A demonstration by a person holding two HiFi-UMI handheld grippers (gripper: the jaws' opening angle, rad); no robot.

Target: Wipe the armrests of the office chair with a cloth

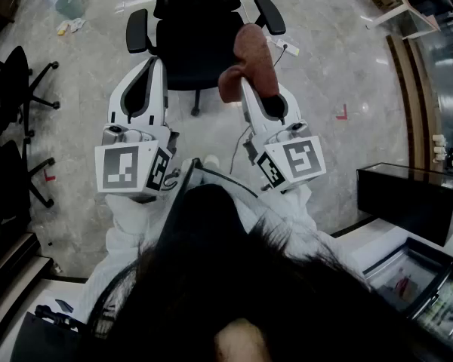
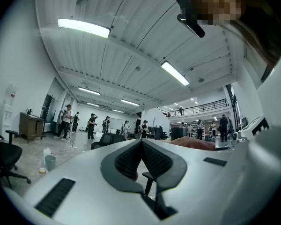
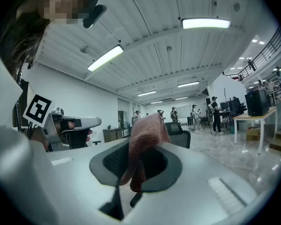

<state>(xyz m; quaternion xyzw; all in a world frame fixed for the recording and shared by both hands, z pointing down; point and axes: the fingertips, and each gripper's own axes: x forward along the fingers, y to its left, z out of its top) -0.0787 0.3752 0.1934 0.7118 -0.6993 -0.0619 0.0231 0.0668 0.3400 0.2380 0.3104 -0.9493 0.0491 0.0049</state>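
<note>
The black office chair [image 1: 196, 36] stands on the floor ahead of me, its left armrest [image 1: 137, 30] and right armrest [image 1: 269, 15] both bare. My right gripper [image 1: 247, 81] is shut on a pinkish-brown cloth [image 1: 247, 60], which bunches over the chair's right side just short of the right armrest. In the right gripper view the cloth [image 3: 147, 135] drapes out of the jaws of the right gripper [image 3: 141, 149]. My left gripper [image 1: 157, 62] hovers by the seat's left front corner with its jaws closed and empty; the left gripper [image 2: 141, 143] shows its pads meeting.
Two other black chairs [image 1: 15, 89] stand at the left. A dark glass-topped cabinet [image 1: 408, 194] is at the right. A green bucket [image 1: 69, 4] and scraps lie at the far left, and a red mark [image 1: 341, 114] is on the floor. People stand far off [image 2: 91, 125].
</note>
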